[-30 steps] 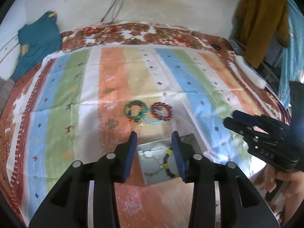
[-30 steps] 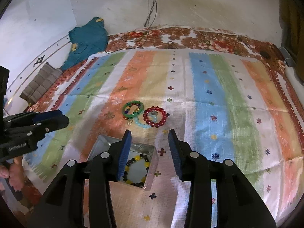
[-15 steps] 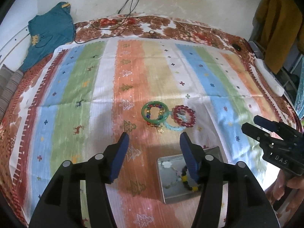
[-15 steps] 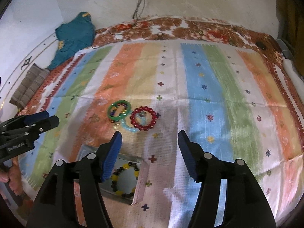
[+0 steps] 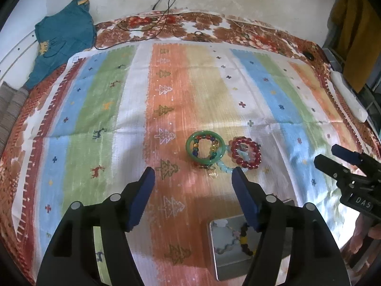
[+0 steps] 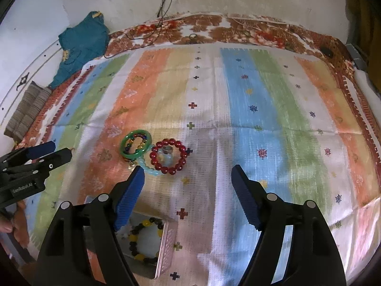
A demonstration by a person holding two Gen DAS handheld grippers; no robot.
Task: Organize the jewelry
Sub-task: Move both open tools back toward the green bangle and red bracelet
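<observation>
Metal tin (image 6: pixel 164 250) holds black-yellow bead bracelet (image 6: pixel 142 240) & pale chain; left gripper (image 5: pixel 193 181) & right gripper (image 6: pixel 188 178) jaws just opened wide, nothing between.

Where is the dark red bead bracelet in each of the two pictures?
Left wrist view: the red bead bracelet lies right of centre, just beyond the tip of the right-hand finger.
Right wrist view: the red bead bracelet lies left of centre, beyond the tip of the left-hand finger.
Shared landmark: the green bangle sits just left of it in both.
</observation>
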